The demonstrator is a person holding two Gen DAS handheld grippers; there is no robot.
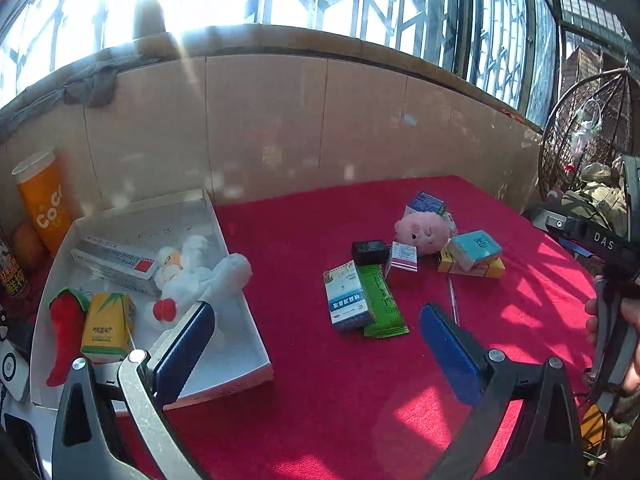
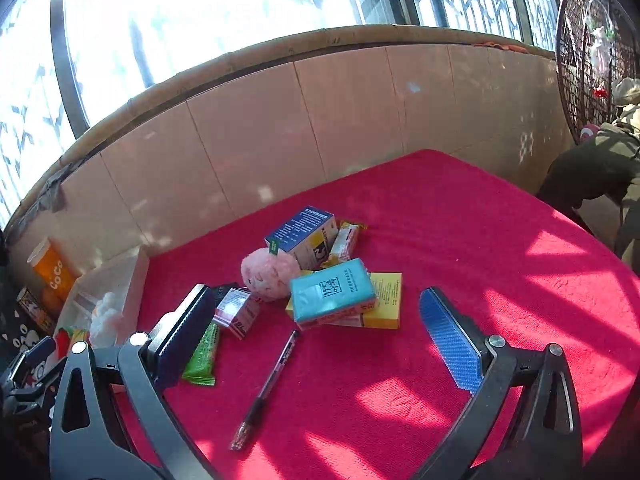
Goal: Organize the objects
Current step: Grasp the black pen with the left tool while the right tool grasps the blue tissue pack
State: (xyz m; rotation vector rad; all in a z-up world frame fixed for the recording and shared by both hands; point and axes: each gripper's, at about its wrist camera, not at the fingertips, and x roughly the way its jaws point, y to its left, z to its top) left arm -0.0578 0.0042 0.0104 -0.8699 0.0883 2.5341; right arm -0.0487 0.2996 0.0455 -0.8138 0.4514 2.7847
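We see a table covered in red cloth (image 1: 340,400), sunlit in bars on its right side, and on its left part a shallow white tray (image 1: 240,312). In the tray lie a white plush toy (image 1: 200,276), a long silver box (image 1: 116,266), a red plush chilli (image 1: 64,332) and a yellow carton (image 1: 108,326). Our left gripper (image 1: 316,344) hangs over the tray's near right edge with its blue pads spread wide and nothing between them. Our right gripper (image 2: 316,336) hovers above the loose pile in the middle of the cloth, its fingers likewise wide apart and empty. In that pile a teal packet (image 2: 332,294) rests on top of a yellow box (image 2: 386,300), with a pink plush ball (image 2: 268,276) just beside it on the left and a blue-and-white box (image 2: 304,234) behind. Nearer the tray we find a green snack bar (image 1: 382,300) touching a white-and-blue medicine box (image 1: 346,300), a small pink-and-white box (image 2: 236,312) and a black adapter (image 1: 370,252). A black pen (image 2: 266,388) lies alone on the cloth, between the right gripper's fingers in its own view. Behind the tray stands an orange cup (image 1: 42,204).
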